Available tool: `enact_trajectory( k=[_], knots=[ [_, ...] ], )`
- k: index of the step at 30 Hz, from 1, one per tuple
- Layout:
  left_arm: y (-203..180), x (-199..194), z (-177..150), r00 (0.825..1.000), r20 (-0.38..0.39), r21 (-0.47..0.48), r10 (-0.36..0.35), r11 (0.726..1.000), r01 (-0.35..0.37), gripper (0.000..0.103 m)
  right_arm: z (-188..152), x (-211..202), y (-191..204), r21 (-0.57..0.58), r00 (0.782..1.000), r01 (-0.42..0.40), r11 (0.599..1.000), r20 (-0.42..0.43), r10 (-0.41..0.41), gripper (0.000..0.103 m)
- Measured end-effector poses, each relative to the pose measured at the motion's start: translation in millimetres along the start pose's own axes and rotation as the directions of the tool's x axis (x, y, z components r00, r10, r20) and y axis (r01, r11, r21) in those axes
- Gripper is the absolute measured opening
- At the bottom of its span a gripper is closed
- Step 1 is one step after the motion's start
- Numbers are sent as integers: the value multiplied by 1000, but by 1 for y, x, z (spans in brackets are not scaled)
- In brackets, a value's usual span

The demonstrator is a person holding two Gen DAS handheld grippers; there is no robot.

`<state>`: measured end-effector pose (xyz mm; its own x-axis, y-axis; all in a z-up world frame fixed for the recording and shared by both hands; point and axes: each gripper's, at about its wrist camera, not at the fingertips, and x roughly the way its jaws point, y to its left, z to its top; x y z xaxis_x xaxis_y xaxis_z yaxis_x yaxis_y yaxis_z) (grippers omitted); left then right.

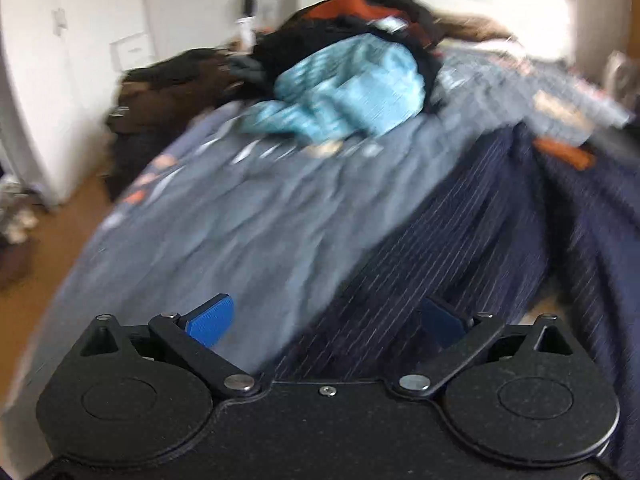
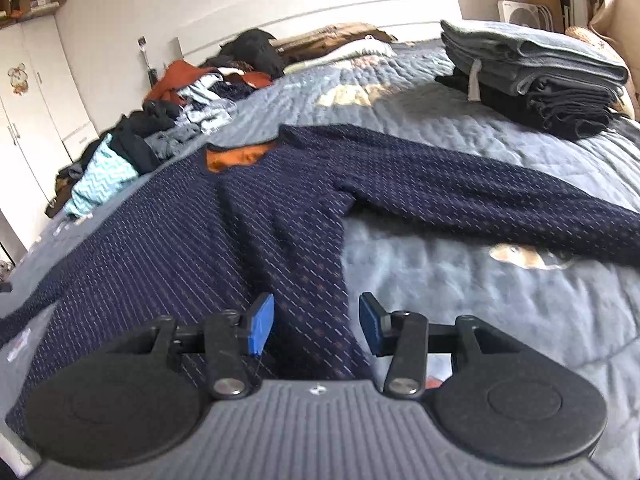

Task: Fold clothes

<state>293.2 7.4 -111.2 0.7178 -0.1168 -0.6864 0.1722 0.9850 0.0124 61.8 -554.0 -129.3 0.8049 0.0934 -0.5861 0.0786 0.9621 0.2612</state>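
Note:
A navy sweater (image 2: 248, 216) with fine light stripes and an orange neck lining (image 2: 236, 159) lies spread on the grey-blue bedspread (image 2: 460, 280), one sleeve (image 2: 500, 200) stretched out to the right. My right gripper (image 2: 316, 326) hovers over the sweater's lower hem, open, with cloth below the blue pads but nothing pinched. In the blurred left wrist view the same sweater (image 1: 420, 260) runs up the right side. My left gripper (image 1: 326, 320) stands wide open above its edge and the bedspread (image 1: 224, 216), holding nothing.
A heap of unfolded clothes (image 2: 160, 128) with a light blue knit (image 1: 352, 88) lies at the bed's far left. A stack of folded grey and black garments (image 2: 532, 76) sits at the far right. White wardrobes (image 2: 32, 112) stand left; wooden floor (image 1: 52, 248) lies beside the bed.

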Motion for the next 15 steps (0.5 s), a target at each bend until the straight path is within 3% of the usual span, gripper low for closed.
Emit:
enact_trajectory(
  k=[2,5,9,12,15],
  knots=[
    [-9,17,22,998,8,31,-59,998,58,97,3,3,6,11,999,-22,1000,25,22,46],
    [-28,50,43,995,-7,62,-104,993,104,84,9,7,13,55,996,-74,996,47,71,46],
    [-50,93,50,984,-92,128,-149,979,160,81,28,20,32,59,981,-192,980,34,190,46],
    [-56,112,46,973,-148,176,-176,964,201,80,51,34,53,16,941,-340,940,-2,340,47],
    [-58,122,40,965,-183,213,-187,951,224,78,68,47,78,-60,909,-418,907,-12,418,47]
  ],
)
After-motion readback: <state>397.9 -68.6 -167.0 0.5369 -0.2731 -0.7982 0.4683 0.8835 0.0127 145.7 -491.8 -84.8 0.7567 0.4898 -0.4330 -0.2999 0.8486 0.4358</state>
